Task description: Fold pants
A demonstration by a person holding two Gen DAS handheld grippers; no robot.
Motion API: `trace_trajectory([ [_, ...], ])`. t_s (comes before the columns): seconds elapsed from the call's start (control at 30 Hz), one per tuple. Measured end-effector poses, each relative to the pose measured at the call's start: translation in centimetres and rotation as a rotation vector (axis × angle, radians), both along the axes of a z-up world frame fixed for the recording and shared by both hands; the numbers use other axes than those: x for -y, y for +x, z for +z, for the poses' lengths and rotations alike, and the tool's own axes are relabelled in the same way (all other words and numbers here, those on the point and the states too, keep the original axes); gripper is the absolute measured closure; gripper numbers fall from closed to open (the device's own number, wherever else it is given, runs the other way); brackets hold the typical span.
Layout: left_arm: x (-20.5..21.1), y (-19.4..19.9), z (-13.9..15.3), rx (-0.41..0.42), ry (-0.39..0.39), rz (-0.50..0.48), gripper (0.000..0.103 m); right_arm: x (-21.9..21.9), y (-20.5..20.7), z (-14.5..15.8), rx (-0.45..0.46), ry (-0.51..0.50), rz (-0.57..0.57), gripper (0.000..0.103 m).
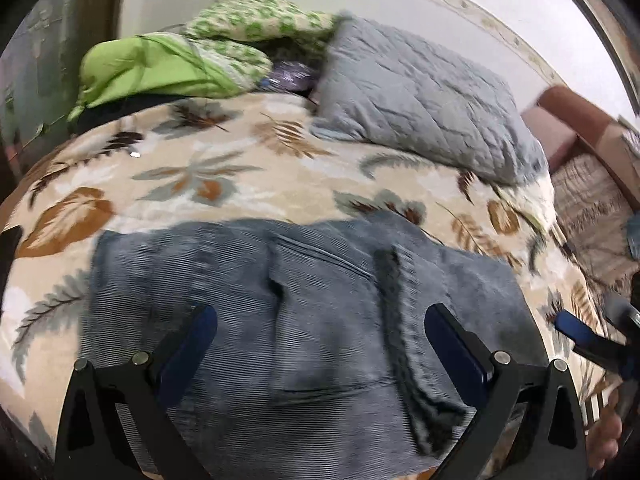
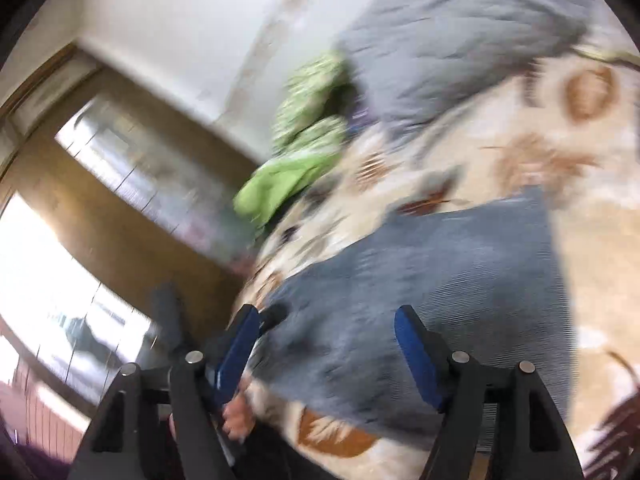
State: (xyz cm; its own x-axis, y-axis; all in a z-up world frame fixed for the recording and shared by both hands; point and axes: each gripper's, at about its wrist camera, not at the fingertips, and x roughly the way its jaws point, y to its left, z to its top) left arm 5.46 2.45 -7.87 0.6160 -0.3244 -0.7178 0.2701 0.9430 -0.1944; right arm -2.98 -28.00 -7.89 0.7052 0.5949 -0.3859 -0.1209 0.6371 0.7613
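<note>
Bed (image 1: 248, 184) with leaf-print cover, loaded.
Folded blue-grey pants (image 1: 304, 320) lie flat at near edge; grey quilted pillow (image 1: 420, 100) and green bedding (image 1: 168, 68) at far side.

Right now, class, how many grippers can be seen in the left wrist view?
2. The left gripper fills the bottom foreground above the blue-grey pants; the right gripper enters at the right edge, only partly visible.

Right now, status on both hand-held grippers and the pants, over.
Left hand-held gripper open over the pants, holding nothing. Right hand-held gripper open, empty. Pants folded on the bedspread. Gray pillow behind, clear of them.
</note>
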Motion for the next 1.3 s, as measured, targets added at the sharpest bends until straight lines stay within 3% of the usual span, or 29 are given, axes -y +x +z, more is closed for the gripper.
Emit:
trace_trajectory([
  [0.17,5.1,-1.3,-0.7,0.037,0.094,-0.12,0.0,2.0,0.8,-3.1,-0.178,-0.049,-0.124,0.031],
  [0.27,8.0,-1.6,-3.3,0.021,0.298,-0.172,0.0,2.2,1.6,-5.0,-0.284,-0.094,-0.119,0.032],
  [0.33,8.8,-1.7,-5.4,0.006,0.41,-0.186,0.0,3.0,1.6,-6.9,-0.329,-0.046,-0.125,0.036],
  [0.4,8.4,-1.9,-5.3,0.021,0.383,-0.18,0.0,3.9,1.4,-7.3,-0.322,0.006,-0.114,0.036],
  [0.5,7.9,-1.8,-5.0,0.001,0.364,-0.185,0.0,3.8,1.4,-7.2,-0.31,-0.022,-0.101,0.034],
  [0.6,5.9,-1.9,-3.2,0.021,0.282,-0.134,0.0,3.1,1.5,-6.1,-0.292,-0.026,-0.121,0.034],
  [0.67,2.9,-2.0,-1.3,0.061,0.22,-0.052,0.0,2.4,1.3,-4.7,-0.239,-0.028,-0.117,0.034],
  [0.83,-6.0,-3.3,1.3,0.103,0.084,0.201,0.0,-2.0,2.1,-1.7,-0.104,-0.185,-0.077,0.034],
  [1.0,-13.3,-5.4,0.7,0.011,-0.033,0.391,0.0,-6.8,4.4,-1.8,-0.088,-0.299,-0.046,0.035],
  [1.1,-15.8,-6.7,-0.3,-0.049,-0.081,0.465,0.0,-9.6,6.3,-3.5,-0.131,-0.373,-0.007,0.034],
  [1.17,-17.0,-7.6,-1.4,-0.101,-0.136,0.491,0.0,-10.7,6.8,-5.3,-0.175,-0.423,0.014,0.034],
  [1.2,-17.4,-7.8,-1.8,-0.13,-0.163,0.491,0.0,-10.6,6.4,-5.5,-0.141,-0.436,0.005,0.034],
  [1.3,-17.5,-7.9,-3.1,-0.2,-0.23,0.488,0.0,-10.1,6.0,-5.4,-0.146,-0.404,0.007,0.034],
])
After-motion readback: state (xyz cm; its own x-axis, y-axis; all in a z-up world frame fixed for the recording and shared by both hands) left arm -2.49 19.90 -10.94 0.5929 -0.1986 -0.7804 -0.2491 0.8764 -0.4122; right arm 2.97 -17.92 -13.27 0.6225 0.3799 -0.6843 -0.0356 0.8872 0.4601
